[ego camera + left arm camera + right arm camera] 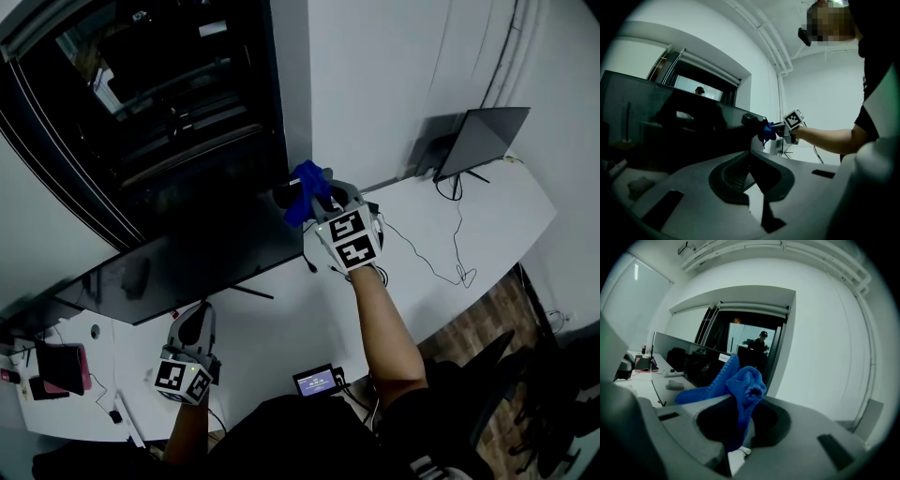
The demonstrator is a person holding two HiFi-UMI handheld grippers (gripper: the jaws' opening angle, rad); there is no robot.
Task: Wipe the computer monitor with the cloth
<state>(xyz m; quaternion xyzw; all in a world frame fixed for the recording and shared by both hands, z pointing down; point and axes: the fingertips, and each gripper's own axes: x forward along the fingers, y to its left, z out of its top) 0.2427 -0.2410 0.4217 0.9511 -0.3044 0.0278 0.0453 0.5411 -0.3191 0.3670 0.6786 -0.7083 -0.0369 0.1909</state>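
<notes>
The right tool [740, 425] is clenched on the blue cloth [740, 383]. In its own view the fabric is pinched between the two jaws, and a bunched fold stands up above them toward 12 o'clock. A flatter flap trails off toward 9 o'clock.

From the head view the cloth is held up at the right end of the wide dark monitor [187, 267], just past 12 o'clock of centre. It lies against or just beside the screen's upper right corner; which of the two I cannot tell. The bare forearm [384, 319] behind that tool runs back toward 5 o'clock.

The left tool [195, 319] hangs low at 7 o'clock of the head view, over the white table [281, 319] in front of the monitor's lower edge. Its jaws are closed together with nothing between them, and only a sliver of pale table shows beneath them in its own view. That view looks along the dark screen toward the cloth, which sits at the screen's far end at about 1 o'clock of the jaws.

An open laptop [480, 139] stands at 2 o'clock on the far end of the table, well apart from the monitor. A thin cable [431, 258] trails from it across the table. A small lit device [316, 380] lies near the table's near edge at 6 o'clock. A large dark window [159, 103] fills the wall behind the monitor from 10 to 12 o'clock.
</notes>
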